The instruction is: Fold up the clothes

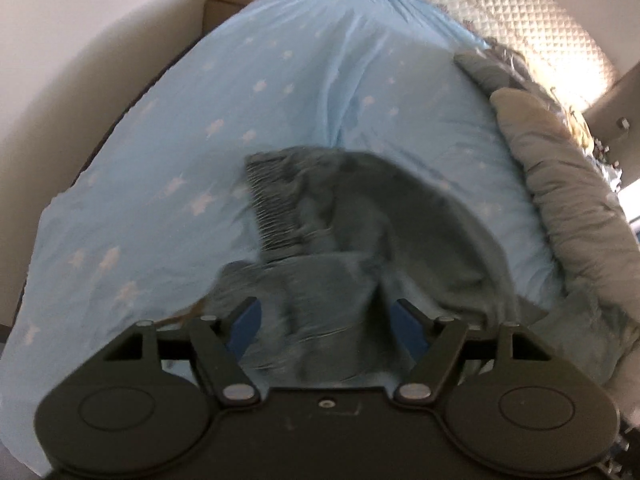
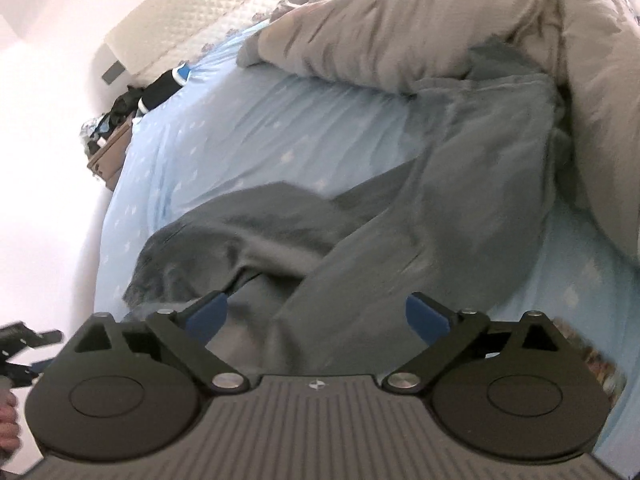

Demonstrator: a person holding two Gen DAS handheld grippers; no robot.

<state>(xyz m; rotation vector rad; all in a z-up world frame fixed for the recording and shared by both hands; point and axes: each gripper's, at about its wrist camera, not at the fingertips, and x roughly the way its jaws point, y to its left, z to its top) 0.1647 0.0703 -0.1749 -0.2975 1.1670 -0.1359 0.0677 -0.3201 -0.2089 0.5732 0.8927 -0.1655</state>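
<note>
A dark grey garment with a ribbed cuff or hem lies crumpled on the light blue star-print bedsheet. My left gripper is open, its blue pads on either side of a fold of the garment at the near edge. In the right wrist view the same grey garment stretches from the near left toward the far right. My right gripper is open wide just above the cloth, with fabric lying between its blue pads. The left gripper shows at the left edge of the right wrist view.
A grey-brown duvet is bunched along the right side of the bed. A quilted cream headboard stands at the far end. A black and white item and a cluttered brown box sit by the wall.
</note>
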